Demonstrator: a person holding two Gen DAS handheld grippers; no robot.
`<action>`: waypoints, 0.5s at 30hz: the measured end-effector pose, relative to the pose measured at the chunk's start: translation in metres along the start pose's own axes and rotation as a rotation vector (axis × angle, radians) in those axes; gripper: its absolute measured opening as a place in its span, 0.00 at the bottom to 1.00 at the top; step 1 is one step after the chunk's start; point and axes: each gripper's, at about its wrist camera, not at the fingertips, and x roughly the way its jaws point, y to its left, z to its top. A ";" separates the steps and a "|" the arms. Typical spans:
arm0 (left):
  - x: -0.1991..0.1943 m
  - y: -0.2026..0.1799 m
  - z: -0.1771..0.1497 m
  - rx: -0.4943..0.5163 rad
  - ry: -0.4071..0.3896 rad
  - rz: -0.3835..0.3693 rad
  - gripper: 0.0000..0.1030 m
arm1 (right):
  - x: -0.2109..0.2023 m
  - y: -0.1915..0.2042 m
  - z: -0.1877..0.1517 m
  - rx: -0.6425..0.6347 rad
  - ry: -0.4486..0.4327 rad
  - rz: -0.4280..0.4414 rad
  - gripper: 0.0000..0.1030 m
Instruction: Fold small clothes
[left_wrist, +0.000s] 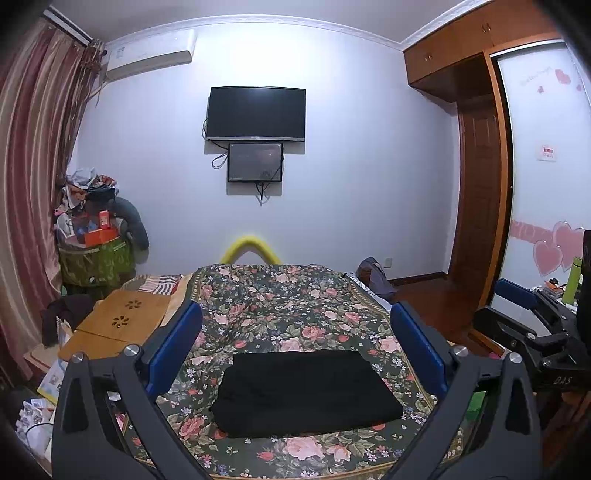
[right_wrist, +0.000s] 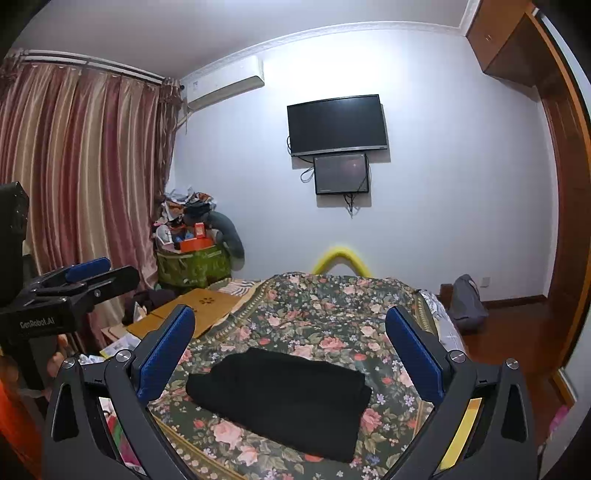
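A black garment (left_wrist: 306, 393), folded into a flat rectangle, lies on the floral bedspread (left_wrist: 295, 302). It also shows in the right wrist view (right_wrist: 280, 400). My left gripper (left_wrist: 295, 332) is open and empty, held above and behind the garment. My right gripper (right_wrist: 290, 334) is open and empty too, held above the garment. The right gripper shows at the right edge of the left wrist view (left_wrist: 532, 321). The left gripper shows at the left edge of the right wrist view (right_wrist: 79, 282).
A wooden lap desk (left_wrist: 122, 319) lies on the bed's left side. A full green basket (left_wrist: 96, 262) stands in the corner by the curtains (left_wrist: 33, 177). A grey bag (right_wrist: 467, 301) sits right of the bed. A wardrobe (left_wrist: 476, 177) lines the right wall.
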 end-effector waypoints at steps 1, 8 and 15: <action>0.001 0.000 0.000 0.001 0.001 0.001 1.00 | 0.000 -0.001 0.000 0.002 0.001 -0.001 1.00; 0.002 -0.003 -0.001 0.007 0.002 0.002 1.00 | -0.003 0.000 -0.005 0.009 0.007 -0.004 1.00; 0.005 -0.007 -0.003 0.024 0.009 -0.005 1.00 | -0.005 0.000 -0.004 0.016 0.014 -0.008 1.00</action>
